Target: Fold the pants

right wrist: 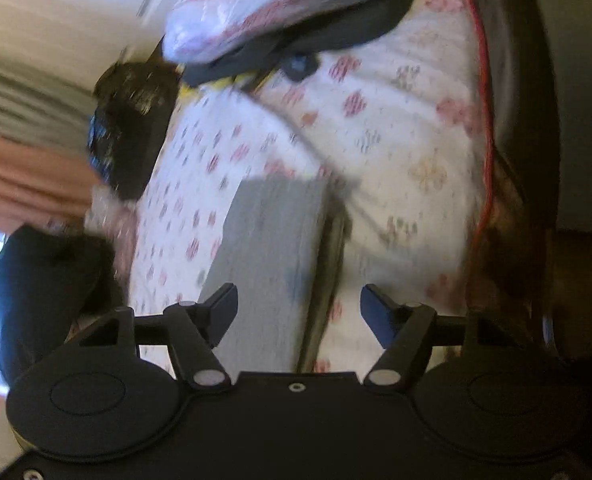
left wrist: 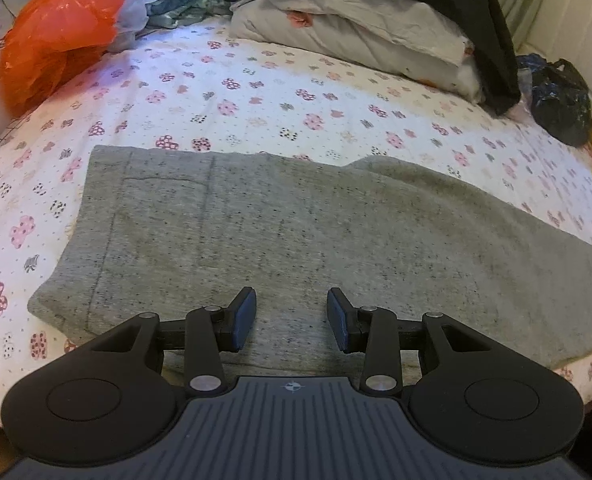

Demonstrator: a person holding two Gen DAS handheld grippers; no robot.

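A home bedroom: a bed [left wrist: 256, 92] with a flower-print sheet, a pillow [left wrist: 359, 40], and plastic bags [left wrist: 64, 32] of clothes.

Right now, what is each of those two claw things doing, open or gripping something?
Left gripper: open, empty, above the grey pants.
Right gripper: open, empty; the picture is blurred.

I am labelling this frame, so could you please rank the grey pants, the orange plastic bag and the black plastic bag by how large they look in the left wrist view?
1. grey pants, by far the largest, though nearest the camera.
2. orange plastic bag.
3. black plastic bag, smallest.
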